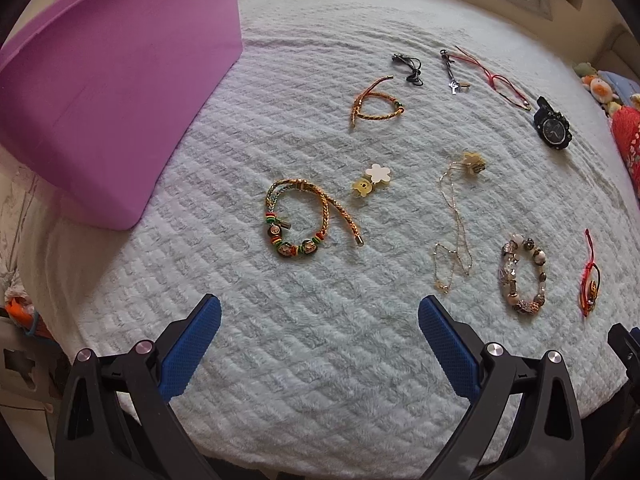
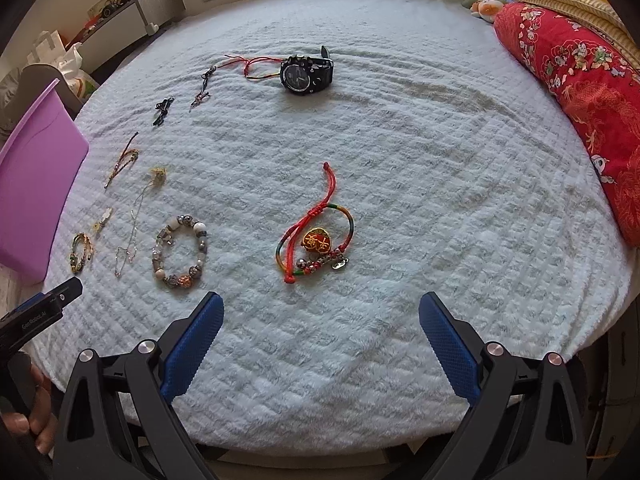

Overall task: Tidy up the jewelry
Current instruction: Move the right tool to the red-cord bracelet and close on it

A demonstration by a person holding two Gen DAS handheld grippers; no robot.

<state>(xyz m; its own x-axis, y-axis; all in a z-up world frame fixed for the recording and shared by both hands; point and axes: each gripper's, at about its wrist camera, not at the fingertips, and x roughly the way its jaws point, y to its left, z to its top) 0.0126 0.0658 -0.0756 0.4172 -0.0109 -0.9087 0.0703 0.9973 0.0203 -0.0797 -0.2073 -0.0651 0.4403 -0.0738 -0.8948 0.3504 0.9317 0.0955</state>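
Start of sort: all jewelry loose on the blanket [image 1: 320,340], nothing gripped.
Left gripper [image 1: 320,336] and right gripper [image 2: 320,334] both spread, empty; next likely: lower onto the red cord bracelet [image 2: 316,236], carry to purple bin [image 1: 120,92].

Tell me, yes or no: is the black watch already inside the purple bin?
No. The black watch lies on the white blanket, far from the purple bin.

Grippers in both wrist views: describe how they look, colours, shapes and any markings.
The left gripper and right gripper look alike: two black plastic arms with triangular cut-outs, round silver pivot bolts, and blue pads with a fine diamond-knurled texture. In the right wrist view the left gripper's black and blue body at the edge bears white lettering, seemingly "GenRobot.AI". No cables or sleeves show.
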